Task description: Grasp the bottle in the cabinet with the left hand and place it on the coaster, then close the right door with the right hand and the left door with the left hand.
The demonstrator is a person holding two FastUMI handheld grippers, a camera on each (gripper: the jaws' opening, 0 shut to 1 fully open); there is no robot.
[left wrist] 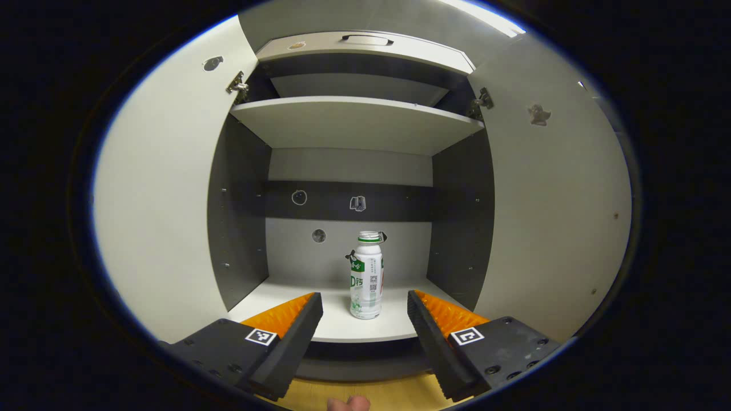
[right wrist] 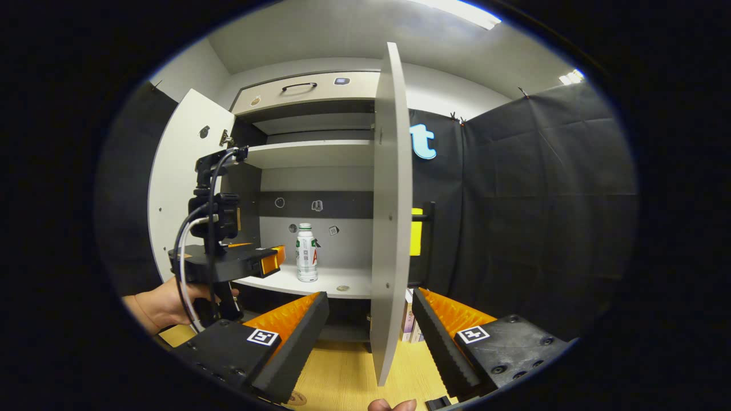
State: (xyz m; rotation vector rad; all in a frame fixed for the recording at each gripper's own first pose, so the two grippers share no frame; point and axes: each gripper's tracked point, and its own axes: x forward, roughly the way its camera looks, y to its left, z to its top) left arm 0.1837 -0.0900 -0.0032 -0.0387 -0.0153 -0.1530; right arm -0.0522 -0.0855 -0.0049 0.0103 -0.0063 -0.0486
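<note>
Standing wide open on both sides, cabinet [left wrist: 354, 123] doors [left wrist: 160, 200]. Resting upright near the front edge of the lower shelf [left wrist: 337, 325], bottle [left wrist: 366, 275], untouched. Hovering released before it, left gripper [left wrist: 364, 305]; spreading empty around the right door [right wrist: 391, 211] edge, right gripper [right wrist: 370, 311].

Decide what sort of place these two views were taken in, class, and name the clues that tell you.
Probably a staged recording booth rather than a real kitchen: black cloth hangs as a wall beside an open cabinet, whose shelves are bare apart from one bottle, and a hand-held left gripper reaches toward it.
</note>
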